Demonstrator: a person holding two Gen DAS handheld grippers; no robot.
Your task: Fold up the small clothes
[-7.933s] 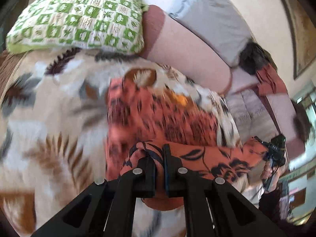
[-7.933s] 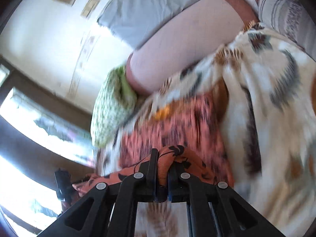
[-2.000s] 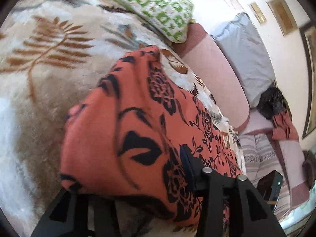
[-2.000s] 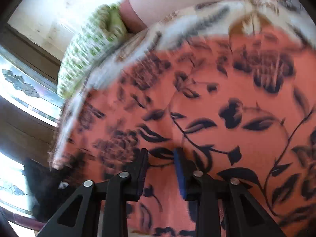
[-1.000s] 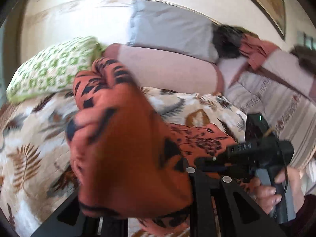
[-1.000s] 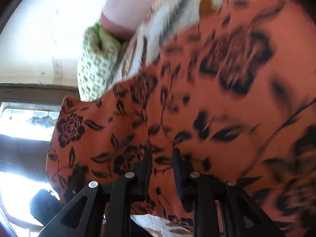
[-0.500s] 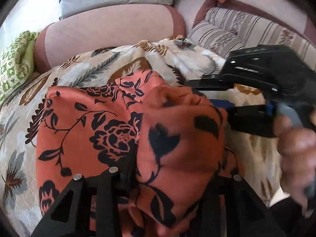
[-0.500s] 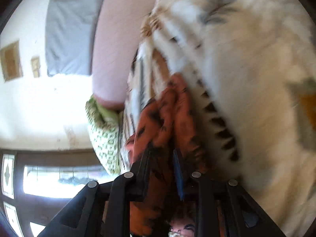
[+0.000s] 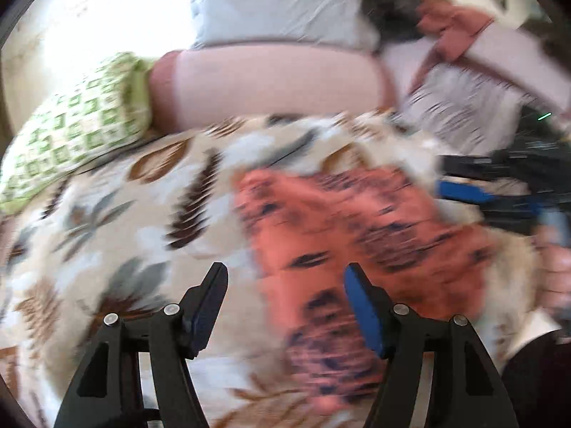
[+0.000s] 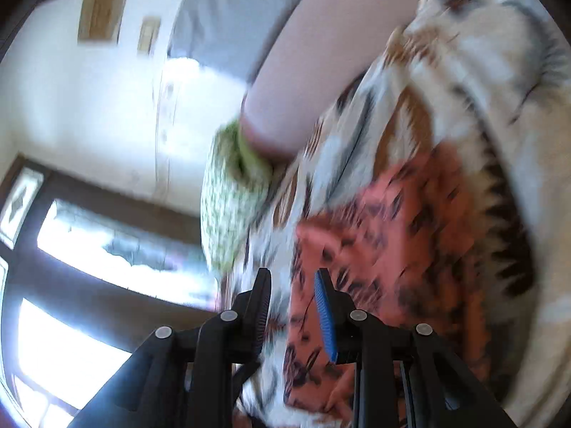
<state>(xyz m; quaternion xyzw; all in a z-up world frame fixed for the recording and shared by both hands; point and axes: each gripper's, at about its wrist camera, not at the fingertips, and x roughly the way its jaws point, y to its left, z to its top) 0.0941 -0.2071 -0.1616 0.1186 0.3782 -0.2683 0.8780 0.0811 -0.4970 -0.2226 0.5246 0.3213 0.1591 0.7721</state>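
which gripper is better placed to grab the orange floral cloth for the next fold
Probably the left. The left gripper, jaws opening and empty, looks down over the orange floral garment on the leaf-print blanket. The right gripper sits off its edge.

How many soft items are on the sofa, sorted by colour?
Orange floral garment: 1
Green-and-white patterned pillow: 1
Grey cushion: 1
Striped cushion: 1
Leaf-print blanket: 1
Reddish cloth: 1
Total: 6
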